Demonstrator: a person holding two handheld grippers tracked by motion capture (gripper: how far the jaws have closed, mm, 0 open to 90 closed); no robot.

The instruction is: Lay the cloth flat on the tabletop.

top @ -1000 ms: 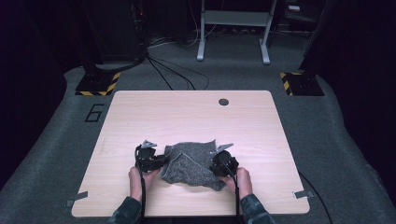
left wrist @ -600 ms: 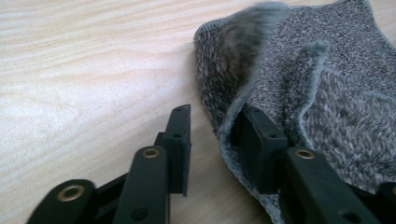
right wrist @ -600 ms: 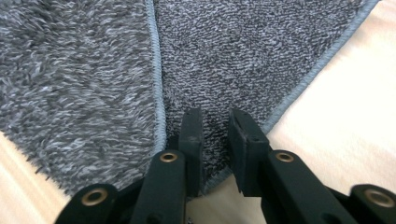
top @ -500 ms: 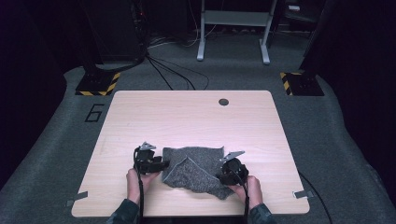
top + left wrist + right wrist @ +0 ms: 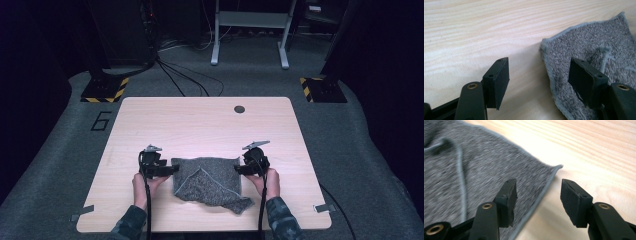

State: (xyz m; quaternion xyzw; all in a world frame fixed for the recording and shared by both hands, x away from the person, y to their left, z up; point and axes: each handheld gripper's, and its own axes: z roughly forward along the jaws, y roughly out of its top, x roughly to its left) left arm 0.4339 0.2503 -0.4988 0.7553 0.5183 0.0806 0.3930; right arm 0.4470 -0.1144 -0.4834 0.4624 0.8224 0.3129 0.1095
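A grey cloth (image 5: pixel 210 181) lies partly folded on the wooden table (image 5: pixel 200 125), near its front edge. My left gripper (image 5: pixel 172 169) is at the cloth's left edge, open; in the left gripper view (image 5: pixel 539 75) its jaws straddle the cloth's hemmed corner (image 5: pixel 579 50) without closing on it. My right gripper (image 5: pixel 238 169) is at the cloth's right edge, open as well. In the right gripper view (image 5: pixel 537 195) the cloth's edge (image 5: pixel 486 165) runs between the jaws, with one corner slightly raised.
A small dark round hole (image 5: pixel 239 109) sits near the table's far edge. Beyond the table are cables, a metal frame's legs (image 5: pixel 250 35) and yellow-black striped bases (image 5: pixel 102 90) on the grey floor. A hand holds each gripper from the near side.
Both grippers have moved apart, the right one clearly to the right, and the cloth has been spread wider and flatter. Both grippers now stand open at its edges.
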